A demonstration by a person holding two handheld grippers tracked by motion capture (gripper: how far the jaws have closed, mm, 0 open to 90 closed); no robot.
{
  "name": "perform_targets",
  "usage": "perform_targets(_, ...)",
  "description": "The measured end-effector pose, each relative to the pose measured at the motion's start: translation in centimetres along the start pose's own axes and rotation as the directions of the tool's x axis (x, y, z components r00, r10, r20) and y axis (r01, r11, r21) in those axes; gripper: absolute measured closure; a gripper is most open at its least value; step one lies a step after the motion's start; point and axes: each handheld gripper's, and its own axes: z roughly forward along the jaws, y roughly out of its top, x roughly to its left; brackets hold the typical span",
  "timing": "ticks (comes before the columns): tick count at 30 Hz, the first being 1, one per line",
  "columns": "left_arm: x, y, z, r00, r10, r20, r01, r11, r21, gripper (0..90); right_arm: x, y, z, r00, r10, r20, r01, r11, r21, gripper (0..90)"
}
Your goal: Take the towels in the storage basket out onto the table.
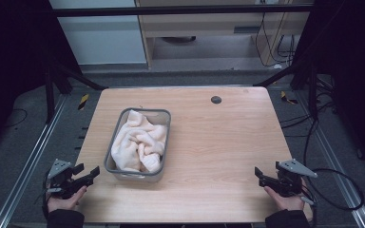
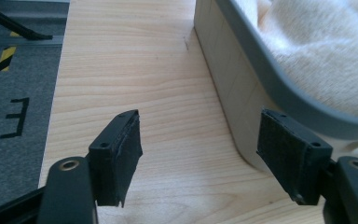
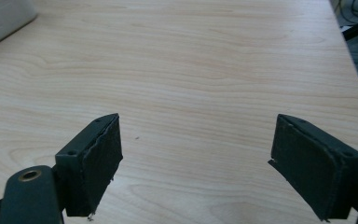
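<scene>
On the table (image 1: 218, 142), basket (image 1: 115, 168) of cream towel (image 1: 139, 142) — both grippers' jaws spread

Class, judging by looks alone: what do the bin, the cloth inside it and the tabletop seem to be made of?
Bin: probably plastic, with a smooth matte grey rim and pale walls. Cloth: soft cream terry or fleece, fuzzy and crumpled. Tabletop: light wood or wood-look laminate, showing a visible grain pattern and a smooth finish.

A cream towel (image 1: 139, 141) fills a grey bin (image 1: 163, 114) on the table (image 1: 228, 142).
</scene>
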Motion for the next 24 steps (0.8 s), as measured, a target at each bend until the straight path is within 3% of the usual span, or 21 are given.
perform_targets(11, -0.9, 1.6, -1.6, 0.9997, -0.005, 0.024, 0.006, 0.9996, -0.029, 31.3, 1.0, -0.1, 0.3, 0.9979, -0.065, 0.002, 0.065, 0.998, 0.021, 15.5)
perform_targets(24, -2.2, 2.8, -2.7, 0.9980, 0.022, 0.060, -0.019, 0.9985, -0.052, 33.8, 1.5, -0.2, 0.3, 0.9981, -0.060, -0.013, 0.060, 0.998, 0.027, 14.2)
